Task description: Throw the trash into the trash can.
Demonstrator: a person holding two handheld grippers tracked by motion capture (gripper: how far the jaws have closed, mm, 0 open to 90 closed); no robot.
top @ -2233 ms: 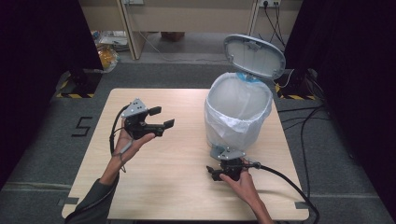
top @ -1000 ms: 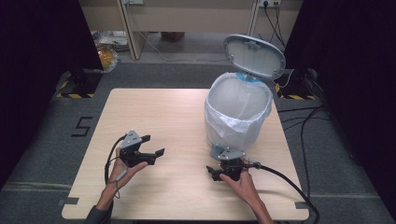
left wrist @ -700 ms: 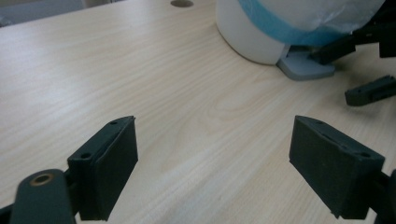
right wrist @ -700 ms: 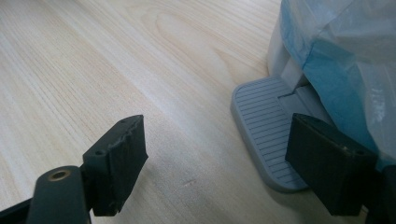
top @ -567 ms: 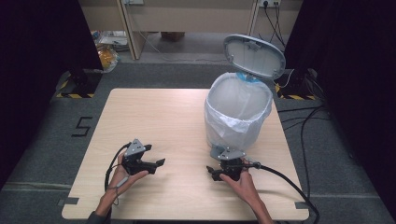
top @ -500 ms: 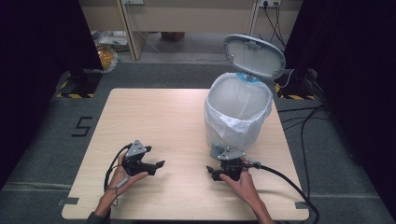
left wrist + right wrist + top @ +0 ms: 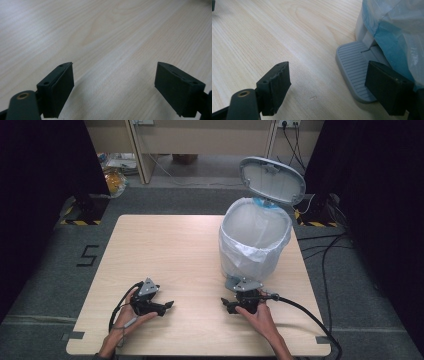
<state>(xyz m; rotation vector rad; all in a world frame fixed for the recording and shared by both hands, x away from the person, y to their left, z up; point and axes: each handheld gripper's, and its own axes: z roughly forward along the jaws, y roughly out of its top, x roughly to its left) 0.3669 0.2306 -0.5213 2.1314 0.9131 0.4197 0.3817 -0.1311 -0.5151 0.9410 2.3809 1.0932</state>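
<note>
A grey pedal bin (image 7: 256,251) lined with a white bag stands at the right of the wooden table (image 7: 165,245), its lid (image 7: 272,180) tipped up and open. My right gripper (image 7: 236,299) rests low at the bin's foot. Its jaws stand apart in the right gripper view (image 7: 327,85), and the right jaw sits over the ribbed grey pedal (image 7: 352,70); nothing lies between them. My left gripper (image 7: 167,306) lies low near the table's front left, open, with bare wood between its jaws (image 7: 113,85).
The bag's blue and white plastic (image 7: 397,30) hangs just right of the right jaw. Cables trail from both grippers toward the table's front edge (image 7: 200,351). Dark curtains and floor cables surround the table.
My left gripper has come down and back toward the table's front edge, and now sits just above the wood. The right gripper, the bin and its lid have not moved.
</note>
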